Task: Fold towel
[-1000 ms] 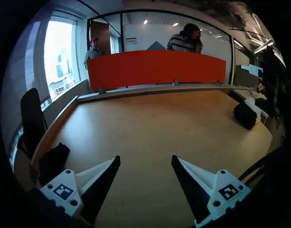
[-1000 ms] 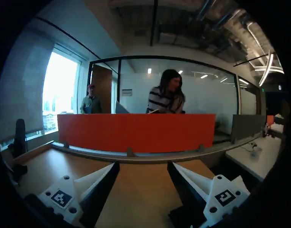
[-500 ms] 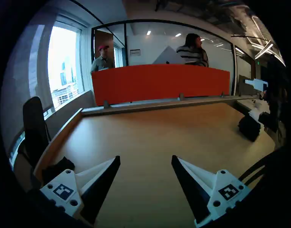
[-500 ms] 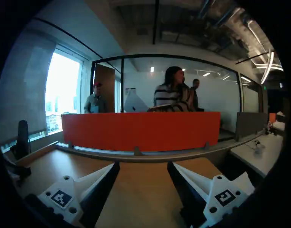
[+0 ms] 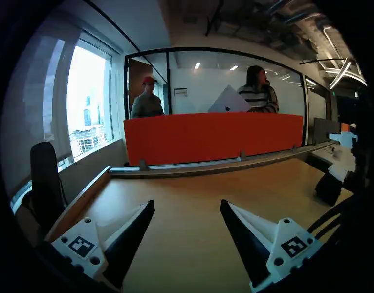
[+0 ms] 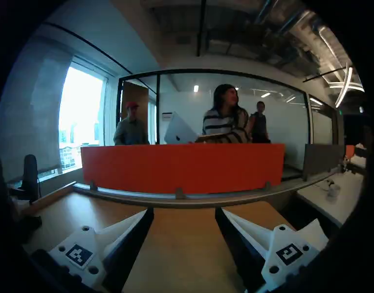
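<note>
For the reach, tip the left gripper [image 5: 187,202] and the right gripper [image 6: 183,210] down toward the desk [image 5: 187,180]. Carry them to the cloth opened, set each astride a corner, and only then pinch, taking a single layer.

Spread wide on the left, pinching nothing, tips hanging over bare wood. Likewise parted and empty on the right, raised and aimed level across the desk. With bare wood below both, judge the fold as not yet begun.

Farther out, look to the right-hand edge of the left gripper view for a dark folded bundle [image 5: 328,188] with a white stack [image 5: 339,171] just behind it, near the desk's corner. Probably the towel, though too small and dim to say for sure.

Beyond, note the black chair [image 5: 44,176] by the window [image 5: 89,115], the orange divider [image 5: 211,136] along the desk's far edge, and people [image 5: 257,95] standing behind it.
</note>
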A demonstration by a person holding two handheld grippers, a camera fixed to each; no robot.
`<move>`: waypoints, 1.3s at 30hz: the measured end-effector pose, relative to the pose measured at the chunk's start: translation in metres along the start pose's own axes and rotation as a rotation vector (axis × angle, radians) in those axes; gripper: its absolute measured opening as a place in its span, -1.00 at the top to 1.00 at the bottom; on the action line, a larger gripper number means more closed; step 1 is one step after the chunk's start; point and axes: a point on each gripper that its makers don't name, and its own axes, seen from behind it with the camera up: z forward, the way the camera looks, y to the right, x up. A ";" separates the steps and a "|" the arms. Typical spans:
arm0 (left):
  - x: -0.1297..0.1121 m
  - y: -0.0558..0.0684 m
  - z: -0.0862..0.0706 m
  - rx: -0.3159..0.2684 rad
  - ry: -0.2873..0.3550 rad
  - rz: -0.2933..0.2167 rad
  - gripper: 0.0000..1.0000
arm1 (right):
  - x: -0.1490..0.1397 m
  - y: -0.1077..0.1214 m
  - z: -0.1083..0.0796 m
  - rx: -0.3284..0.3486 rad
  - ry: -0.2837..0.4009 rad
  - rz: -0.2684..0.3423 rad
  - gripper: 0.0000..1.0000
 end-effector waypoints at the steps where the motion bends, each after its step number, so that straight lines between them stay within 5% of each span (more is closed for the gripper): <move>1: 0.003 -0.001 0.002 -0.001 0.008 -0.001 -1.00 | 0.000 -0.001 -0.001 0.000 -0.001 -0.001 -0.94; 17: 0.039 -0.003 0.032 -0.009 0.107 -0.041 -1.00 | 0.001 -0.014 -0.011 0.005 -0.016 -0.007 -0.94; 39: 0.034 0.009 0.050 -0.024 0.138 -0.044 -1.00 | 0.010 -0.004 -0.024 -0.027 0.000 -0.010 -0.94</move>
